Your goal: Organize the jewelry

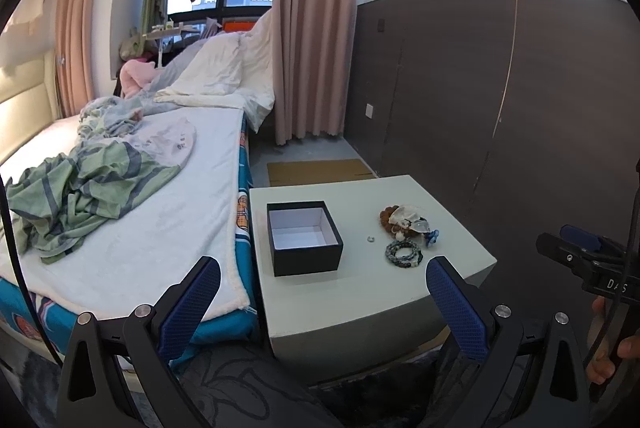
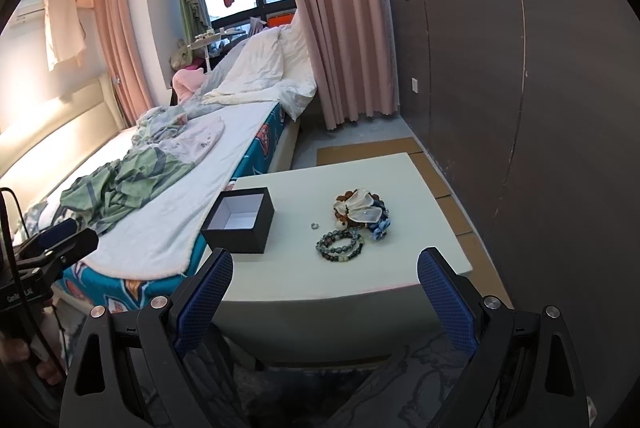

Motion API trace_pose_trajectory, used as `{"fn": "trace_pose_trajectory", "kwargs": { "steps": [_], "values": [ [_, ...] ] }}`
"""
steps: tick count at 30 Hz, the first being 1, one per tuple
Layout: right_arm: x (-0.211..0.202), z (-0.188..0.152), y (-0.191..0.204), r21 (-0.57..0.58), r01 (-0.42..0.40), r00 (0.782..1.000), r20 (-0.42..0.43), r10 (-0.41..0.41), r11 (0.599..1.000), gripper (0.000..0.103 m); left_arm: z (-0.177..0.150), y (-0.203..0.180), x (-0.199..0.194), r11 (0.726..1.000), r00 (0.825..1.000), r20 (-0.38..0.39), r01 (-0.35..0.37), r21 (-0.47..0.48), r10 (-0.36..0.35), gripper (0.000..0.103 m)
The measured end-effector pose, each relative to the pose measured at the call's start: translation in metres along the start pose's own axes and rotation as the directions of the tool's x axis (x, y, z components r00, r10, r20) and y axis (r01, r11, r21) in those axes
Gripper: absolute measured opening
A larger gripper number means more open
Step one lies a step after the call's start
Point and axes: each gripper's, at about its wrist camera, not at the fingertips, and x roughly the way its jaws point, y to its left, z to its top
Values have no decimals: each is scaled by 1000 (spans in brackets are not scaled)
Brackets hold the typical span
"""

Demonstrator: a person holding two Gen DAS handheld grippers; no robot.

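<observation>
Both grippers spread wide, nothing in them, hanging short of the worktop

Left gripper point(image 1: 322, 302) and right gripper point(image 2: 324, 294) hover off the near edge of the pale square worktop point(image 2: 360, 284), touching nothing. On it: an open black cardboard box with white lining point(image 2: 240, 224), a tiny silver ring point(image 2: 314, 225), a dark beaded bracelet point(image 2: 340, 246) and a heap of brown beads and sheer fabric point(image 2: 360, 210). Bed with a white blanket point(image 1: 160, 220) on the left.

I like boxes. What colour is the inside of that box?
White inside, black outside. The box shows best in the left wrist view.
</observation>
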Motion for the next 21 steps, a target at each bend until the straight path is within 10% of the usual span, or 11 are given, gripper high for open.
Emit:
{"fn": "trace_pose_trajectory", "kwargs": {
  "steps": [21],
  "values": [
    [-7,1,-5,-15,18,1000,16,-18,1000,94,-3,-8,-6,1000,1000,15,7,4,-7,103]
  ]
}}
